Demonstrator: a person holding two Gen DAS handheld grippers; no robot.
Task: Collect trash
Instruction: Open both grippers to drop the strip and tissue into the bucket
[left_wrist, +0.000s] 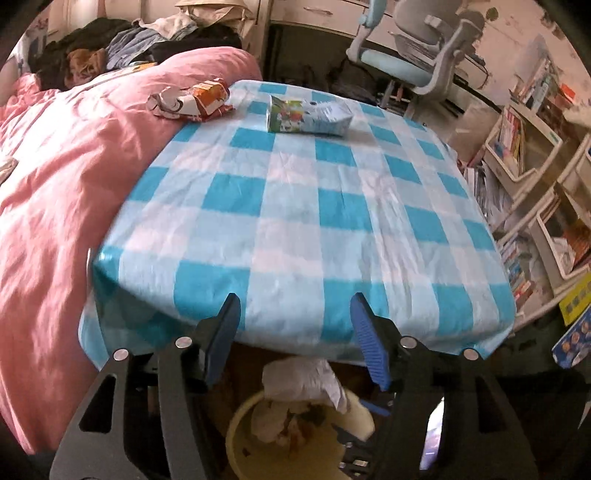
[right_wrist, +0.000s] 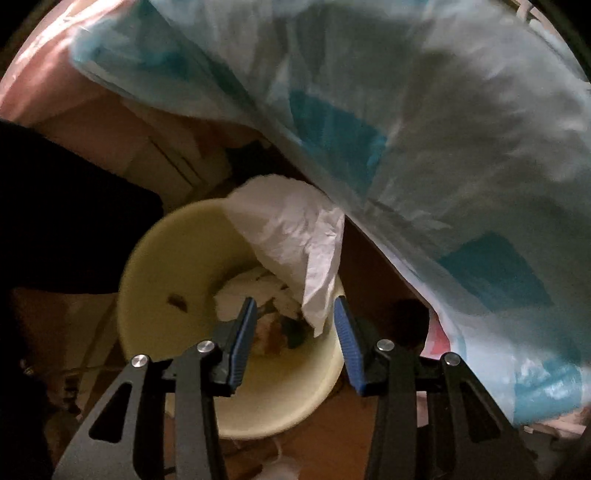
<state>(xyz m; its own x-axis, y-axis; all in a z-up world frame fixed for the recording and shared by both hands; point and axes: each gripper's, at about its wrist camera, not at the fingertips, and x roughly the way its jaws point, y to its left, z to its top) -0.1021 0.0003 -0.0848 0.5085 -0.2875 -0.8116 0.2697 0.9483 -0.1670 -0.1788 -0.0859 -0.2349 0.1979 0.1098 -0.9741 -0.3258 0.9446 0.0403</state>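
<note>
Blue-and-white checked cloth (left_wrist: 295, 206) is spread over the counter. A juice carton (left_wrist: 308, 115) is seen lying on its side near the far edge, and a crumpled snack wrapper (left_wrist: 192, 101) lies just left of it, at the seam between the cloth and a pink duvet (left_wrist: 55, 192). Both pieces of trash are well apart from the jaws. The left gripper (left_wrist: 295, 339) is held over the near edge of the counter, jaws spread, nothing between them. Below that edge a pale yellow bin (left_wrist: 354, 410) is seen, with crumpled white paper (left_wrist: 299, 380) hanging at its rim and more scraps inside. In the right wrist view the right gripper (right_wrist: 295, 347) is pointed steeply down over the same bin (right_wrist: 159, 280), jaws parted and empty; the white paper (right_wrist: 291, 229) is draped on the bin's far rim, its lower tip near the jaws, contact not clear. The cloth's hanging edge (right_wrist: 424, 129) fills the upper part of that view. An office chair (left_wrist: 417, 55) and shelves of books (left_wrist: 517, 147) are seen beyond the counter.
</note>
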